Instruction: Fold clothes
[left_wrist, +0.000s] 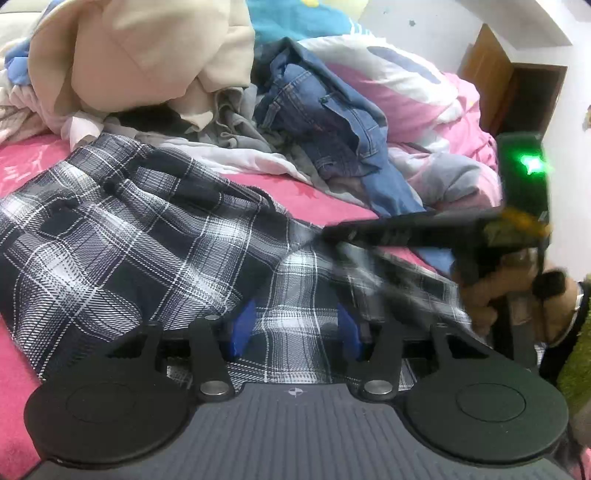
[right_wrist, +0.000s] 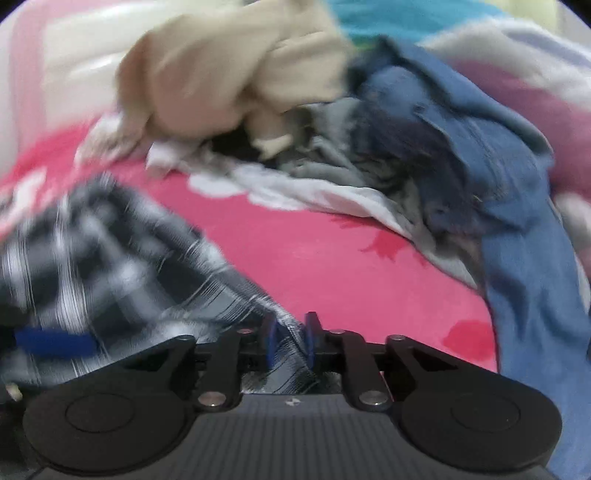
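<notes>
A black-and-white plaid garment (left_wrist: 147, 229) lies spread on the pink bed sheet (left_wrist: 325, 199). My left gripper (left_wrist: 294, 330) is low over its near part, with the blue pads (left_wrist: 240, 328) well apart and flat plaid cloth between them, so it is open. From the right, a hand (left_wrist: 517, 291) brings my right gripper (left_wrist: 328, 234) in; the plaid cloth rises in a tent to its tip. In the right wrist view, which is blurred, the right gripper (right_wrist: 291, 341) has its jaws narrow with a strip of the plaid garment (right_wrist: 110, 258) pinched between the pads.
Behind the plaid garment is a heap of clothes: a beige garment (left_wrist: 147, 55), blue jeans (left_wrist: 325, 118) and grey and white pieces (left_wrist: 240, 147). A pink and white quilt (left_wrist: 424, 92) lies at the back right, with a wooden cabinet (left_wrist: 517, 85) beyond it.
</notes>
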